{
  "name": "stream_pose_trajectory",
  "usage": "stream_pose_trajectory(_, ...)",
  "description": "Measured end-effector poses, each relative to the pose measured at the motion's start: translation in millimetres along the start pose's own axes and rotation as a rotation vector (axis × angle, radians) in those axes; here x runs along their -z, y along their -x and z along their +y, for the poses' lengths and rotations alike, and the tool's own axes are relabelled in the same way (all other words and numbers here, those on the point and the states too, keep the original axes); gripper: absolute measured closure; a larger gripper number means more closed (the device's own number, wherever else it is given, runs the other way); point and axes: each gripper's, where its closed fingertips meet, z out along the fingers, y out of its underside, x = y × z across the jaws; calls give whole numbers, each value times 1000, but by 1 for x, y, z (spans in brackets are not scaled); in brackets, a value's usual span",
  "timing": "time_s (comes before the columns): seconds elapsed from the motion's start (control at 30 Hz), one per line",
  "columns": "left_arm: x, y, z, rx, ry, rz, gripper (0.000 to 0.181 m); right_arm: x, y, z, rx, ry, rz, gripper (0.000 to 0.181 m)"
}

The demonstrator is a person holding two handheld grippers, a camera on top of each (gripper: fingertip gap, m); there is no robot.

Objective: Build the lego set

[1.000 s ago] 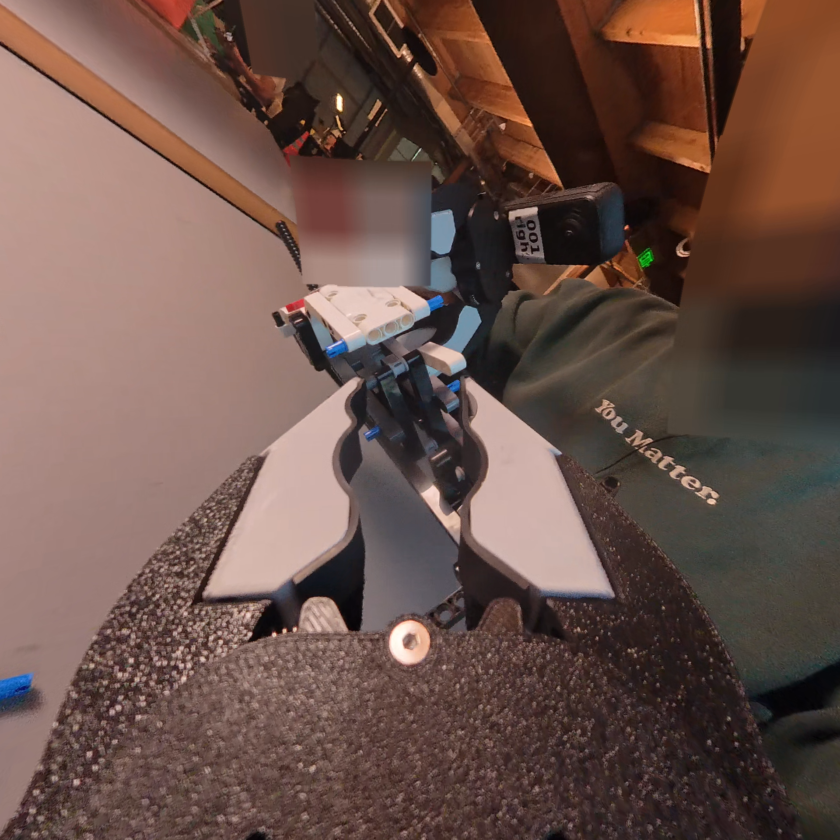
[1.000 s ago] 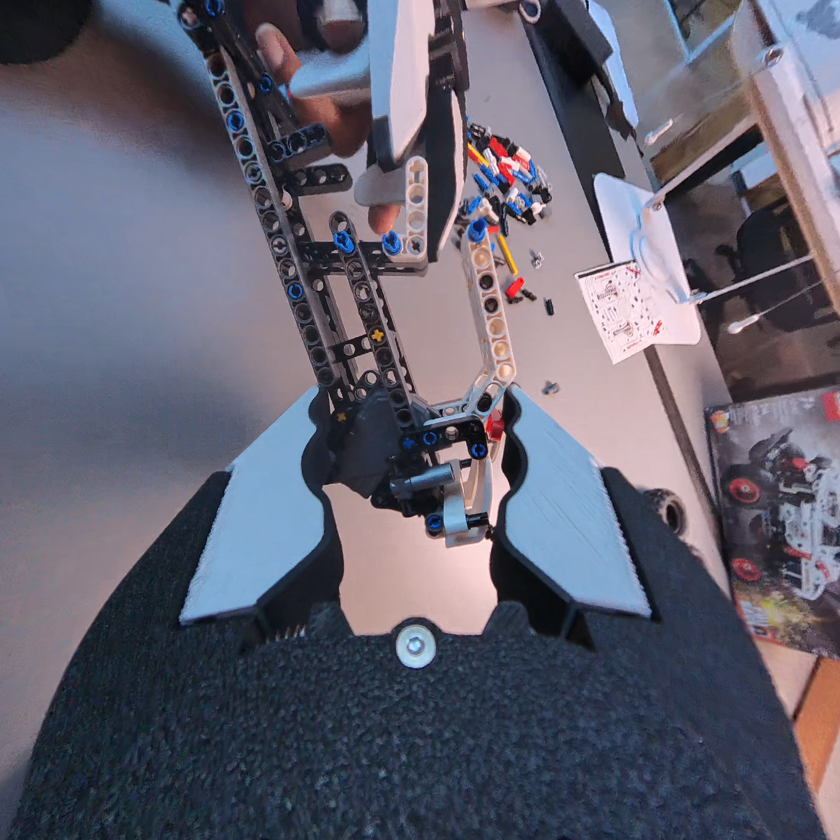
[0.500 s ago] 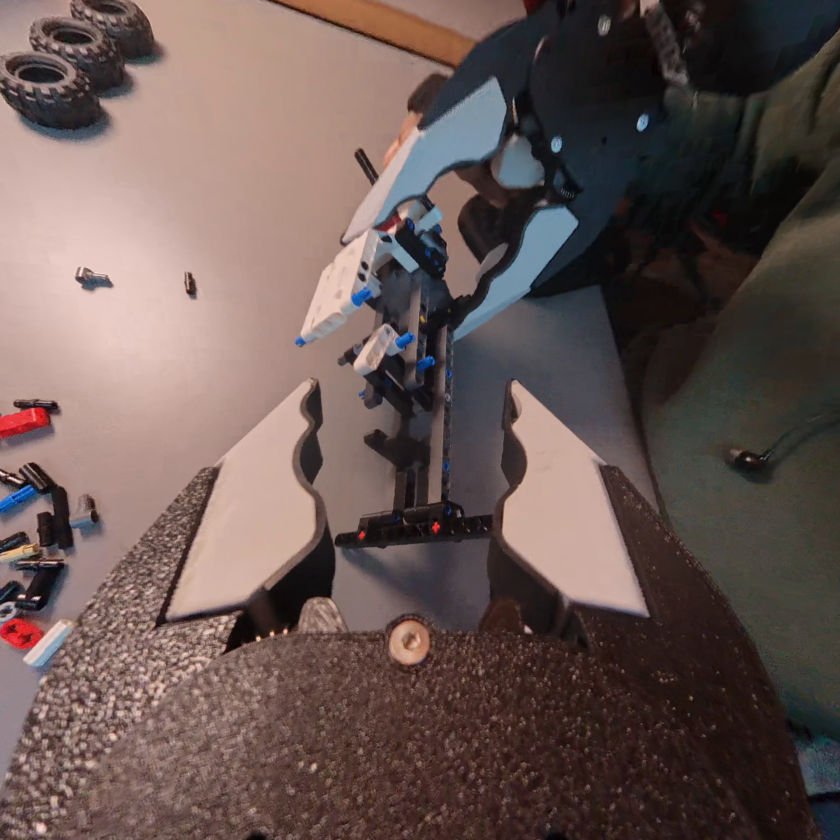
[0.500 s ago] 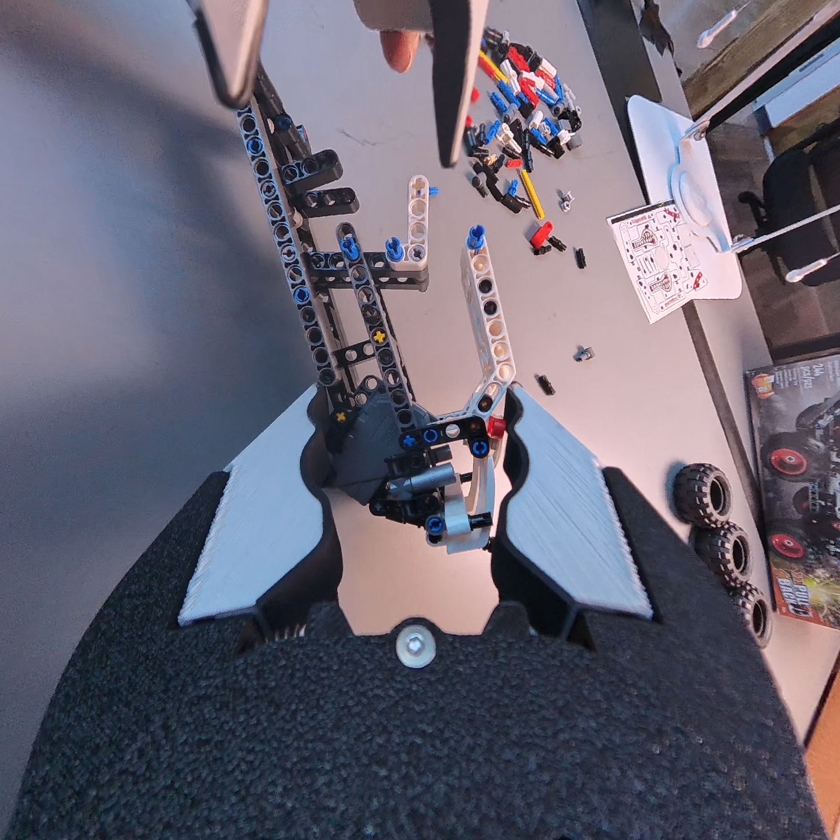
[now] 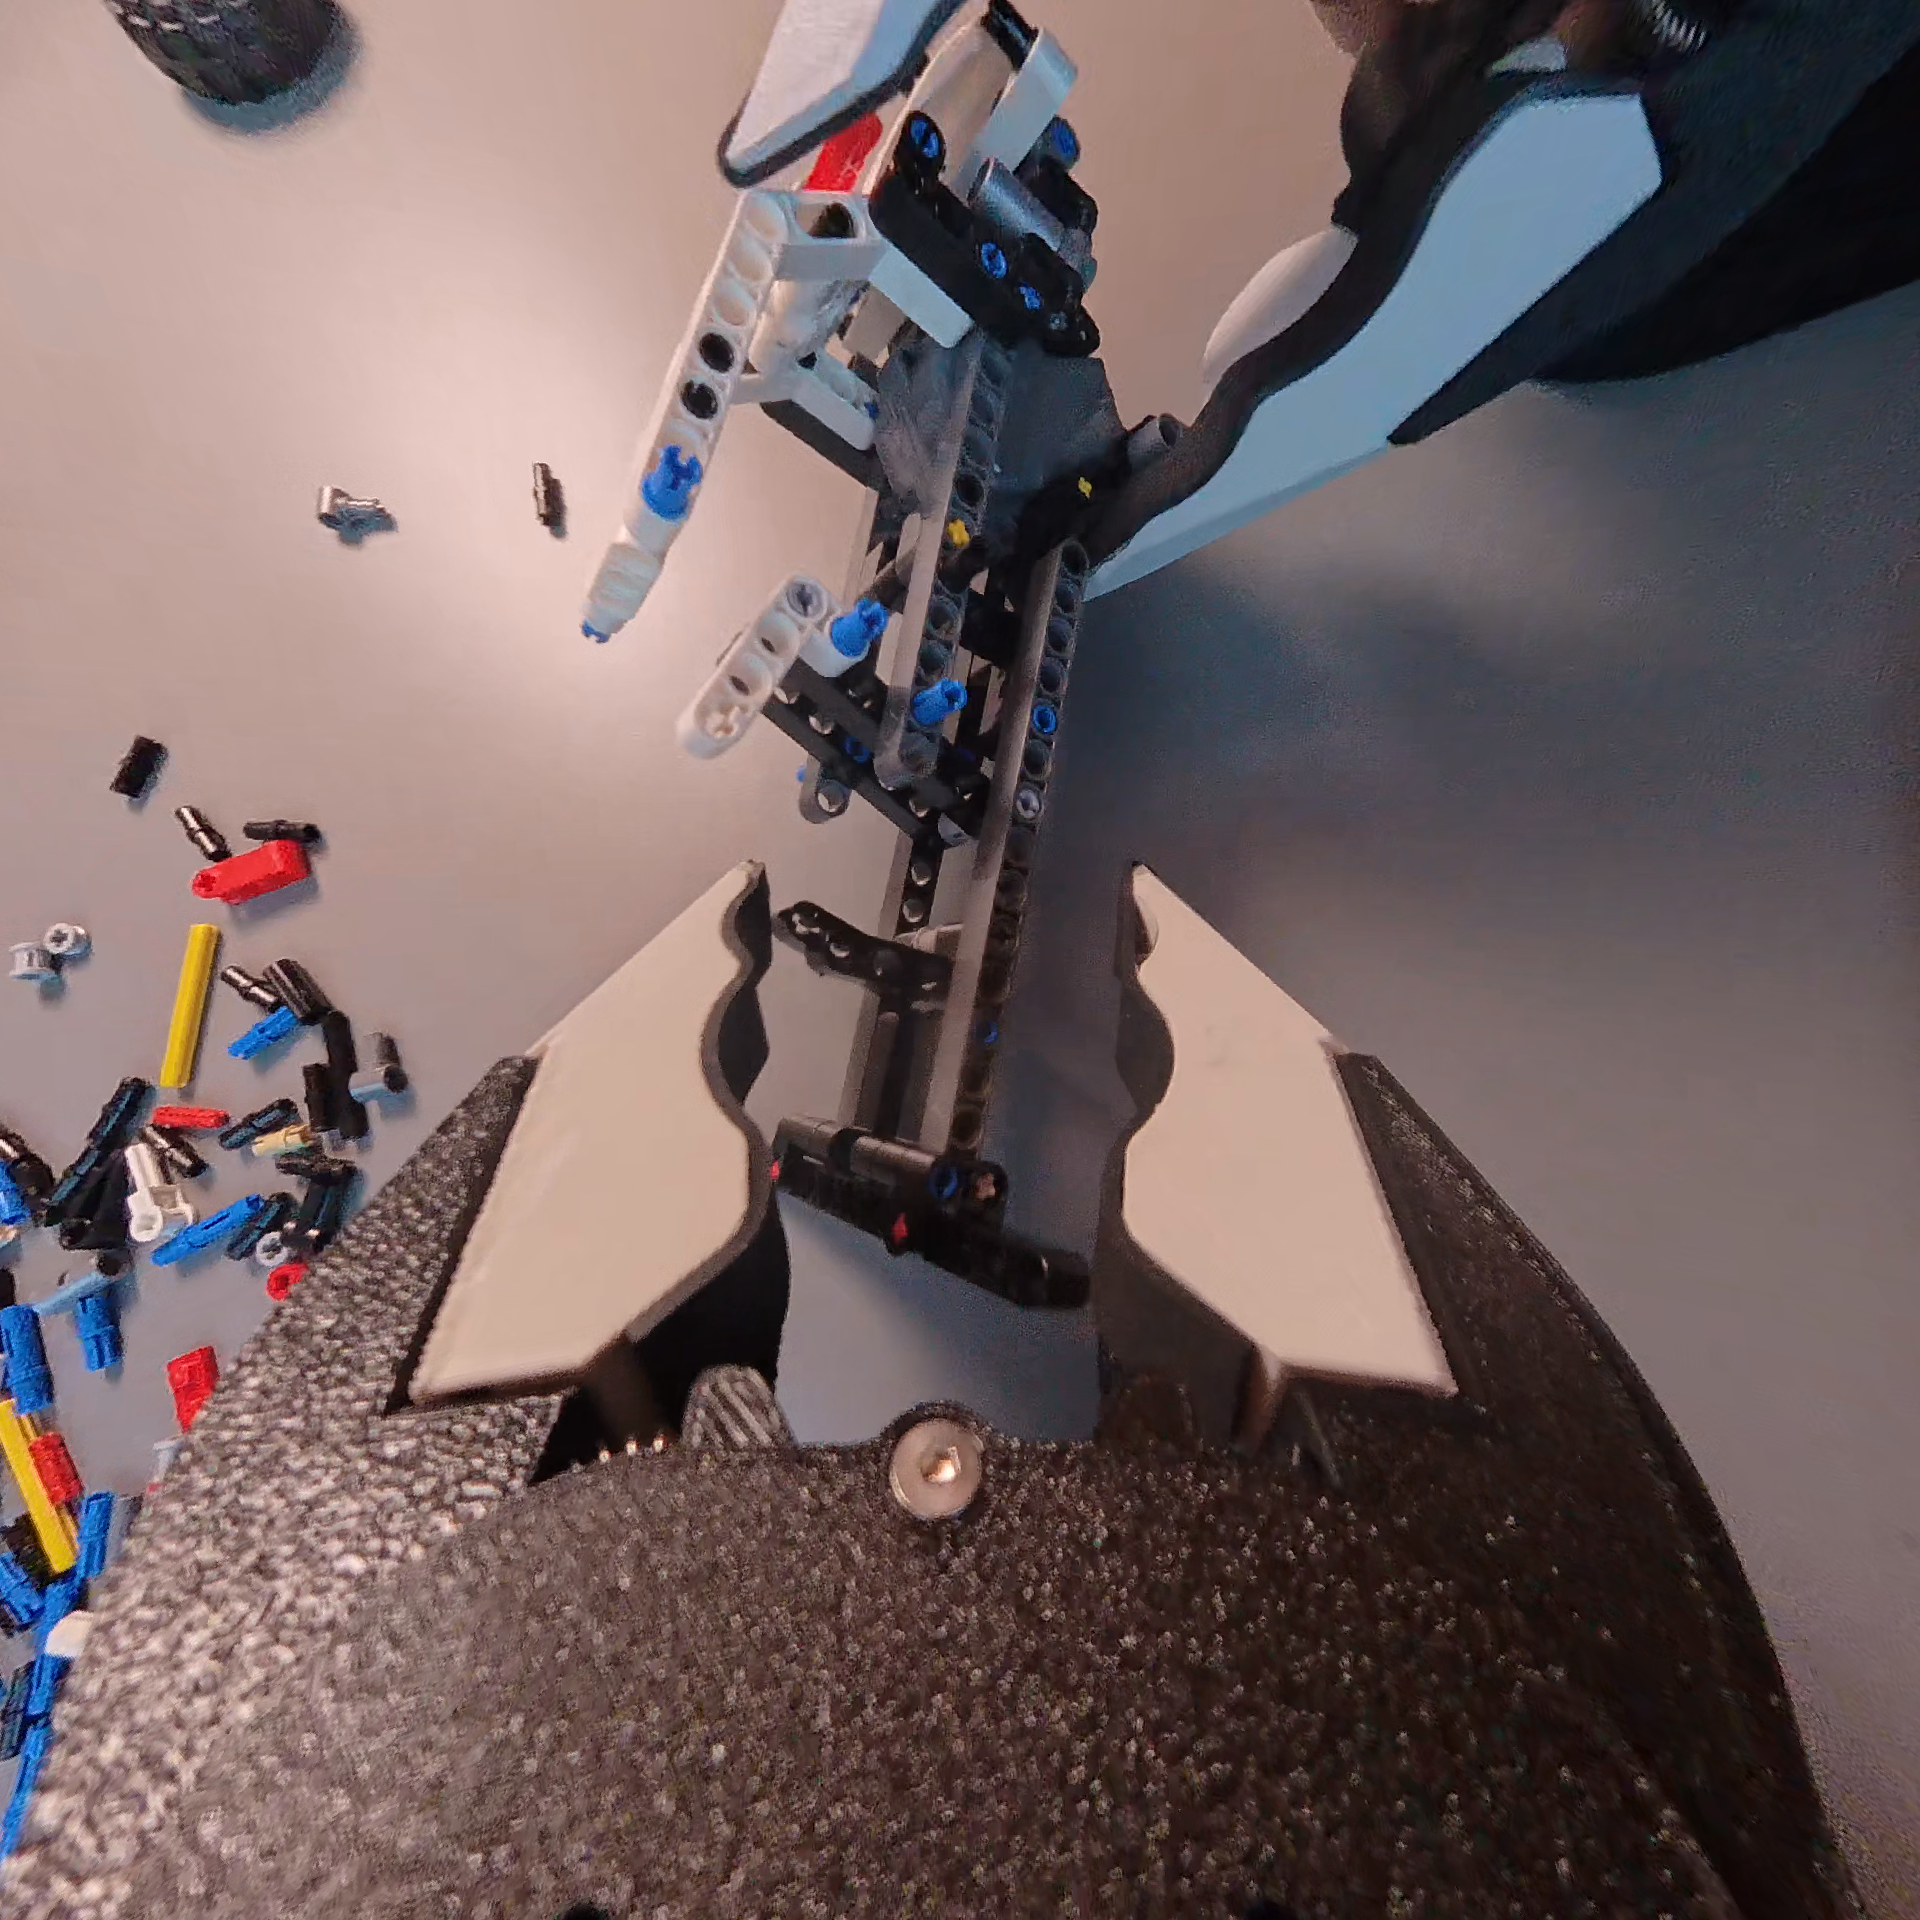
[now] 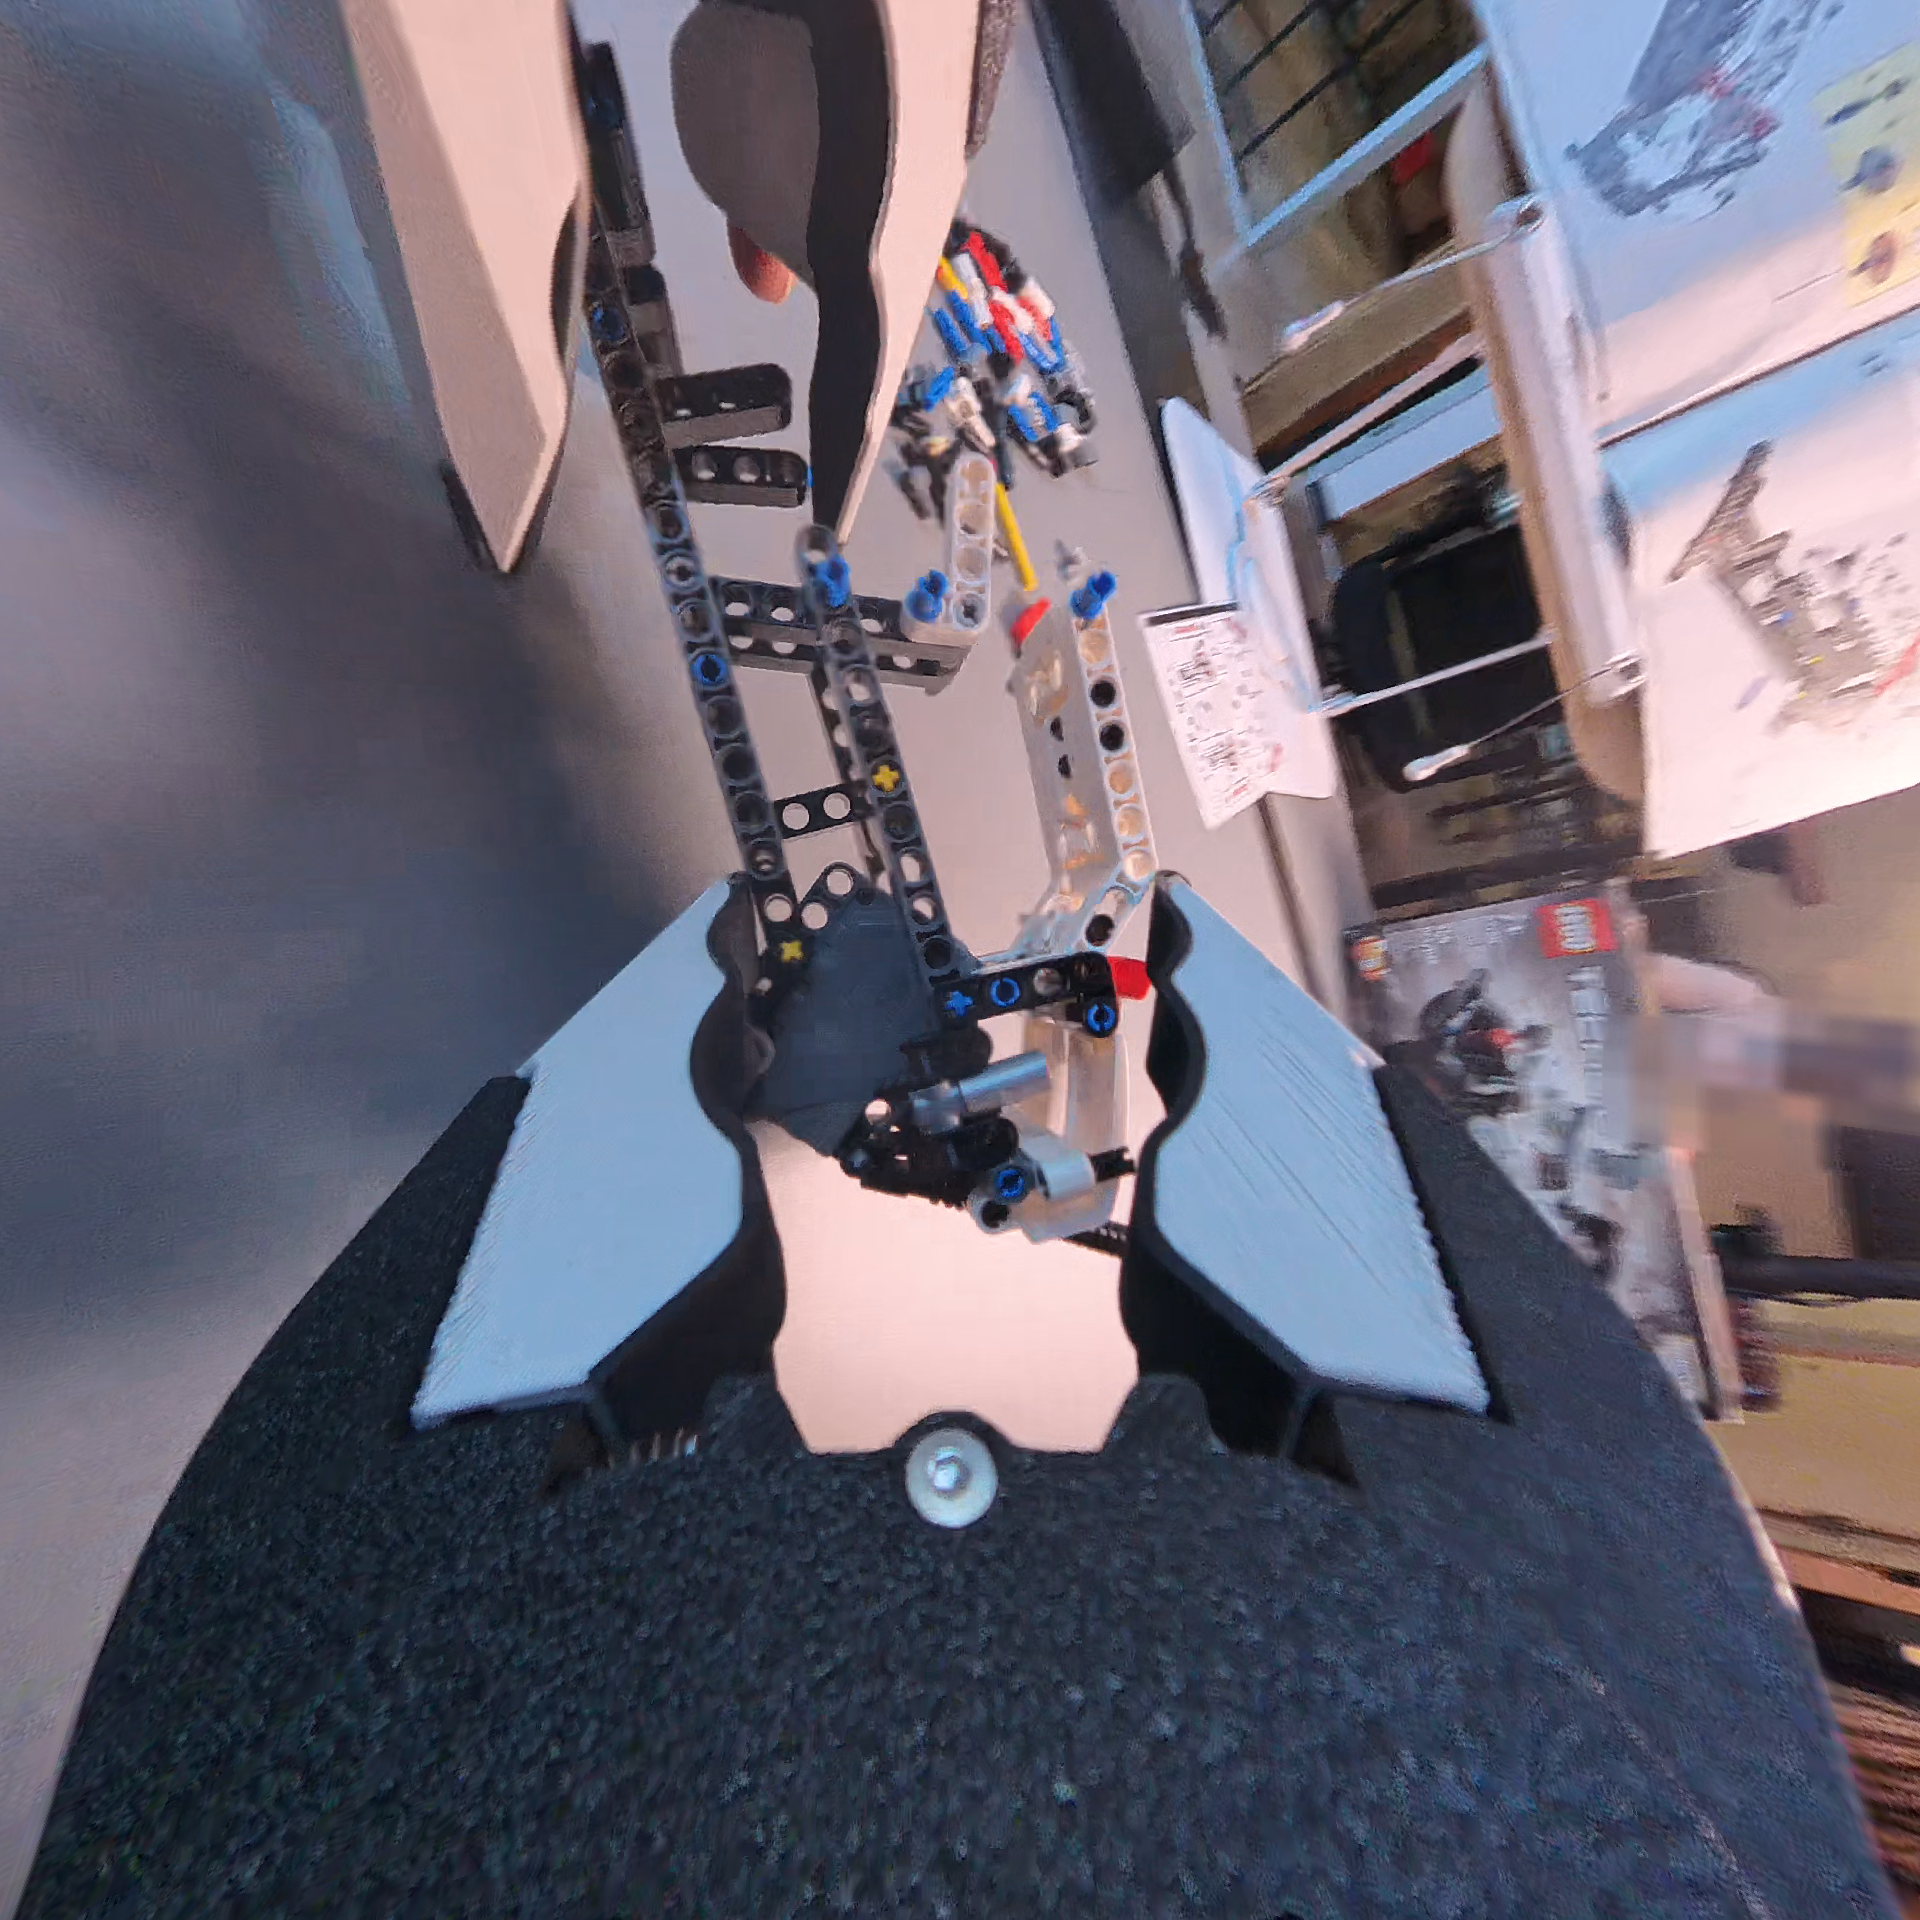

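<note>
Since half a second ago, left gripper [image 5: 940,1039], jaws open, has closed in around the black-and-white beam-and-pin lego chassis [image 5: 966,665], held above the grey worktop [image 5: 1507,831]. Right gripper [image 6: 940,1023] clamps its gearbox end; light, rigid, but pin-jointed, it is best gripped across the long black beams.

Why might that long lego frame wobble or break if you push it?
The lego frame looks long and thin, gripped only at one end by the right gripper, so it probably flexes. Its white beam sticks out sideways on pins and could likely pop off.

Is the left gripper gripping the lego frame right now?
No, the left gripper is open, its fingers standing apart on either side of the lego frame without touching it.
</note>
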Motion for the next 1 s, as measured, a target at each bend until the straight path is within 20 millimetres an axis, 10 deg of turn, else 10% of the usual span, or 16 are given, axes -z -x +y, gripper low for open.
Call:
stream_pose_trajectory(0.23, 8, 21, 14, 191, -58, 83, 120, -12, 26, 12, 84, 18, -34, 108)
stream_pose_trajectory(0.53, -2, 21, 17, -120, -29, -61, 167, 10, -13, -4, -319, -114, -397, 105)
stream_pose_trajectory(0.67, -4, 18, 12, -350, -38, -171, 168, 0, -17, 17, -420, -62, -624, 82)
stream_pose_trajectory(0.83, -2, 22, 5, -618, -34, -357, 167, -9, 1, 25, -400, -43, -764, 103)
stream_pose_trajectory(1.0, 13, 14, 17, -377, -82, -143, 130, -1, -1, 21, -268, -78, -593, 117)
